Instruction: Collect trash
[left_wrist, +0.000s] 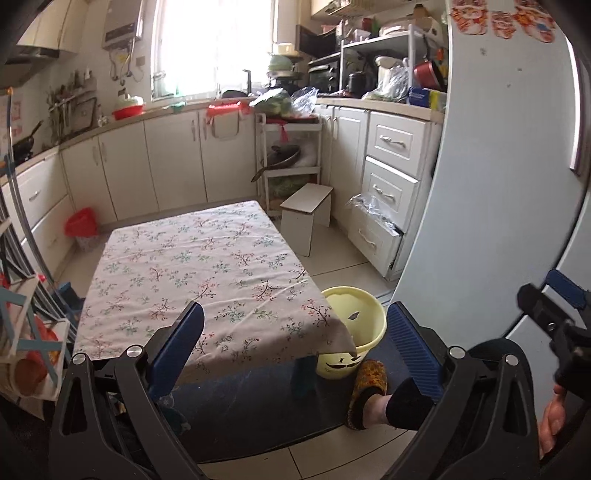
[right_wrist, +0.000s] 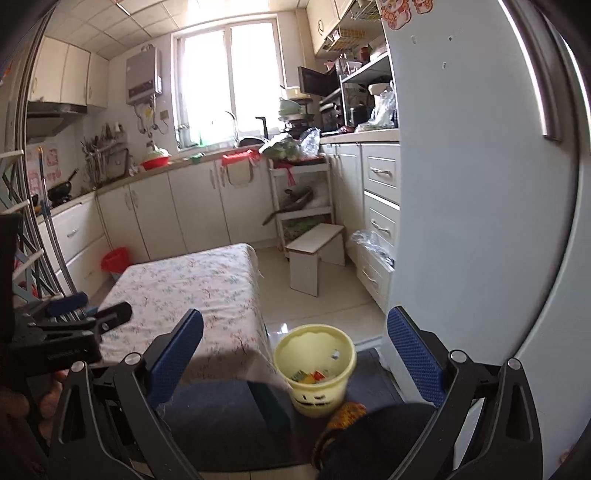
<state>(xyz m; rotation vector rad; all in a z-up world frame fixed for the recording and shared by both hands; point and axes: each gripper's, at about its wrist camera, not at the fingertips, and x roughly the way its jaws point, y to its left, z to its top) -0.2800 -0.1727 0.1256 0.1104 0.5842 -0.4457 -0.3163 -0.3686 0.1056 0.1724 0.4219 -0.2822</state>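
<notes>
A pale yellow bin (left_wrist: 354, 325) with a moustache face stands on the floor by the table's near right corner. In the right wrist view the bin (right_wrist: 316, 369) holds several colourful wrappers (right_wrist: 310, 376). The low table (left_wrist: 199, 273) is covered by a floral cloth, with nothing on it, and also shows in the right wrist view (right_wrist: 184, 295). My left gripper (left_wrist: 295, 343) is open and empty above the table's near edge. My right gripper (right_wrist: 295, 350) is open and empty above the bin. The left gripper also shows in the right wrist view (right_wrist: 88, 310).
A white fridge (left_wrist: 498, 166) stands close on the right. A small white stool (left_wrist: 306, 214) and a half-open drawer with plastic (left_wrist: 373, 229) lie beyond the table. A red-lined bin (left_wrist: 81, 227) stands by the left cabinets. A slippered foot (left_wrist: 369, 391) is beside the yellow bin.
</notes>
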